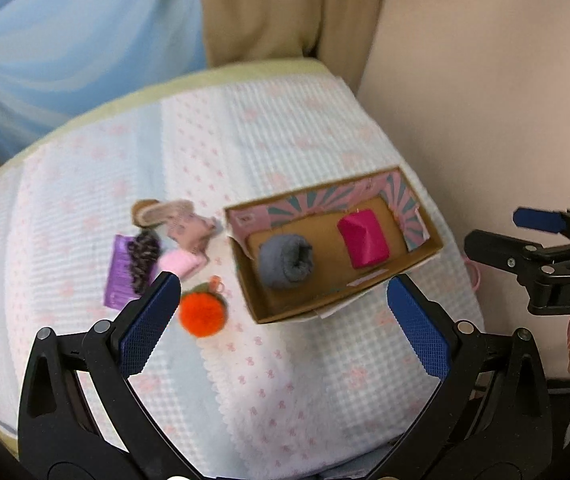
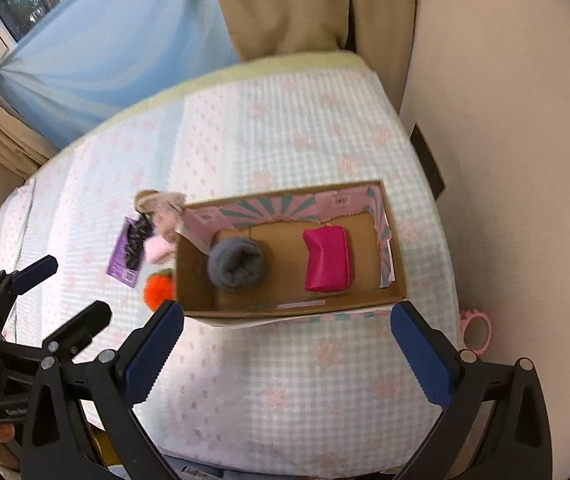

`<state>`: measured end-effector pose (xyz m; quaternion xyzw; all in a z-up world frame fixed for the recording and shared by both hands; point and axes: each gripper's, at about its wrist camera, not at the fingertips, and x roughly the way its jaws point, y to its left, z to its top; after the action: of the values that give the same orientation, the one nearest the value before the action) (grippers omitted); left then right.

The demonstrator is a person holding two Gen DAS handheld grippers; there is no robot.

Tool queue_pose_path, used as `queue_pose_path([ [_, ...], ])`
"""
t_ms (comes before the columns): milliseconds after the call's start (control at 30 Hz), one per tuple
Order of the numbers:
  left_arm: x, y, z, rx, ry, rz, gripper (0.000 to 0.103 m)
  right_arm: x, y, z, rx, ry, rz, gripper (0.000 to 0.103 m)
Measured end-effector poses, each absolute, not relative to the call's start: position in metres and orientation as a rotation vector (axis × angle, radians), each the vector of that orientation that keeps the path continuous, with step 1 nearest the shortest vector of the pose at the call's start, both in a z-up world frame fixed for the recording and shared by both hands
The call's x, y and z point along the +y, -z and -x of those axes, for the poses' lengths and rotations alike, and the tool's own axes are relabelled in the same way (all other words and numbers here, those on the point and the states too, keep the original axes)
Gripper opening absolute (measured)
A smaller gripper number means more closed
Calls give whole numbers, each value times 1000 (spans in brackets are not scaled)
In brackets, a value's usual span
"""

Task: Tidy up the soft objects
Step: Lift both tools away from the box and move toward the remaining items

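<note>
Both black grippers with blue textured pads hang over the bed with their fingers spread wide and nothing between them: the left gripper (image 1: 283,316) above the near side of the bedding, the right gripper (image 2: 287,338) just in front of the box. Beneath them lies the quilted pale blue-and-white bedspread with small pink bows (image 1: 285,380), running back to a light blue curtain (image 2: 125,48) and a tan drape (image 2: 285,4). On it sits an open brown cardboard box with pink and teal striped lining (image 2: 195,276), which holds a rolled grey knit bundle (image 2: 237,262) on its left and a magenta zip pouch (image 2: 327,260) on its right, apart from each other. Left of the box a cluster rests on the spread: a purple flat packet (image 1: 119,276) under a dark curly hairpiece (image 1: 143,262), a beige plush toy (image 1: 183,226), a pale pink fluffy piece (image 1: 179,262), and, nearest, an orange pom-pom with a small ring (image 1: 203,314).
</note>
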<state>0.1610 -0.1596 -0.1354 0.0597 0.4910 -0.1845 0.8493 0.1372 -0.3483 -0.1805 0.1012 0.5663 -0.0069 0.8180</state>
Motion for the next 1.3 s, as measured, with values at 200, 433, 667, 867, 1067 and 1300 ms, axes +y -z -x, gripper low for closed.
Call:
queue_pose_path([
  [200, -107, 98, -130, 953, 303, -53, 103, -321, 132, -106, 1114, 5, -156, 103],
  [433, -54, 91, -111, 930, 180, 15, 103, -291, 108, -85, 996, -22, -132, 103],
  [667, -8, 89, -104, 913, 109, 51, 103, -264, 101, -86, 920, -85, -142, 103],
  [867, 19, 92, -114, 898, 116, 81, 103, -231, 96, -96, 890, -123, -150, 103],
  [1067, 51, 101, -145, 913, 191, 76, 103, -196, 100, -115, 889, -95, -202, 103],
  [1300, 91, 125, -193, 950, 295, 55, 103, -151, 117, -138, 911, -1, -288, 103],
])
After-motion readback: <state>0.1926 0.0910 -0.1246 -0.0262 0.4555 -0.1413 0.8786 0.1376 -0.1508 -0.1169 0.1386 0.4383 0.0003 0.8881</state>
